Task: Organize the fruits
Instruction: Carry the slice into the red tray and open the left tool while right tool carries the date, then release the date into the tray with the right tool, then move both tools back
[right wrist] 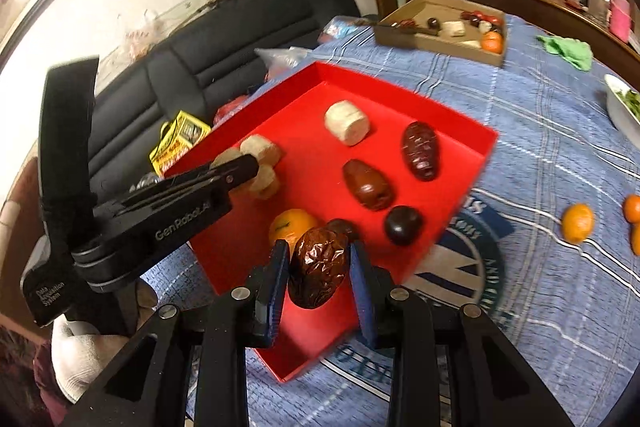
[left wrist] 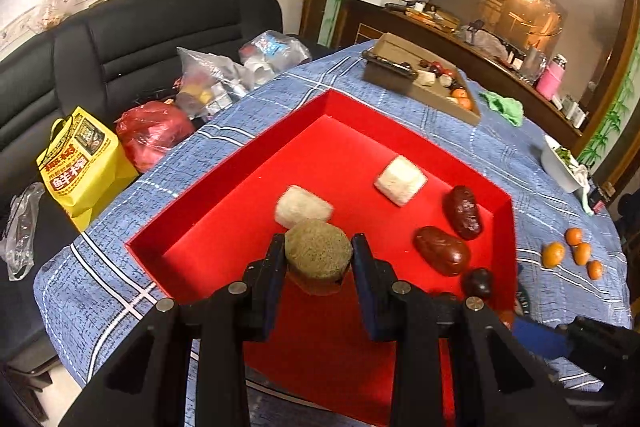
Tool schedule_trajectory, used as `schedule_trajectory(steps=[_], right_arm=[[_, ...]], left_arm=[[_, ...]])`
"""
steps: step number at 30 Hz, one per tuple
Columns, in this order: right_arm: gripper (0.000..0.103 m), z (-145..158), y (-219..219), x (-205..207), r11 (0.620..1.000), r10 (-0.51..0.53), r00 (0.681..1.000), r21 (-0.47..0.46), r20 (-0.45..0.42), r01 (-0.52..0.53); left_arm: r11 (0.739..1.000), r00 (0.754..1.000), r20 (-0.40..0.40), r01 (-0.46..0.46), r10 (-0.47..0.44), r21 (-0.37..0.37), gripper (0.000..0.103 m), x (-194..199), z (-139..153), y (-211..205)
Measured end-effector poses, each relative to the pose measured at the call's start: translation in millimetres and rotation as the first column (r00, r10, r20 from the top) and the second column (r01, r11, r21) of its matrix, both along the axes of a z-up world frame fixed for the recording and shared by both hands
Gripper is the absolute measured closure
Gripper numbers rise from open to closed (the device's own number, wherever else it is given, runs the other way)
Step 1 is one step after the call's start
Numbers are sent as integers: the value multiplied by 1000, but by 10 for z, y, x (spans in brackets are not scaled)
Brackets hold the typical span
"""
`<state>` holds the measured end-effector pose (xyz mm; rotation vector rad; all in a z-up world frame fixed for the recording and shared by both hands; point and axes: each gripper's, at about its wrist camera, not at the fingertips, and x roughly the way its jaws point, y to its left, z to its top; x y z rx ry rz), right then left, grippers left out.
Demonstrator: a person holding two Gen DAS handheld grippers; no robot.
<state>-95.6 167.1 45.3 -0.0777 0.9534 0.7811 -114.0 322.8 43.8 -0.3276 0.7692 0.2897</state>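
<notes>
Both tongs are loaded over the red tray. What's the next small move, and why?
Probably lower the left tongs and release the round cake beside the pale cake in the red tray. It already hangs just above that spot; the right tongs can then set down the date.

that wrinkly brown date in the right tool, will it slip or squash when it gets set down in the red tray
The wrinkled date looks glossy, so it may slip a little between the right tool's pads. Its creased skin suggests soft flesh that probably dents rather than breaks. Being oval, it could roll slightly on the red tray's smooth floor.
</notes>
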Motion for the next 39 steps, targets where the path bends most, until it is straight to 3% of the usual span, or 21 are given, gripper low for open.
schedule_trajectory(steps=[9, 16, 25, 39], right_arm=[[69, -200, 183, 75, 999, 13, 1000, -40, -14, -13], [68, -196, 225, 61, 999, 19, 1000, -44, 13, -18], [54, -116, 208, -15, 999, 23, 999, -36, 44, -22], [46, 16, -94, -83, 1000, -19, 998, 11, 60, 19]], left_arm=[[999, 1000, 10, -18, 18, 31, 68, 5, 8, 26], [998, 999, 41, -27, 25, 63, 47, -35, 85, 3], [994, 998, 61, -25, 19, 103, 44, -73, 198, -77], [985, 996, 85, 6, -21, 173, 36, -107, 389, -396]])
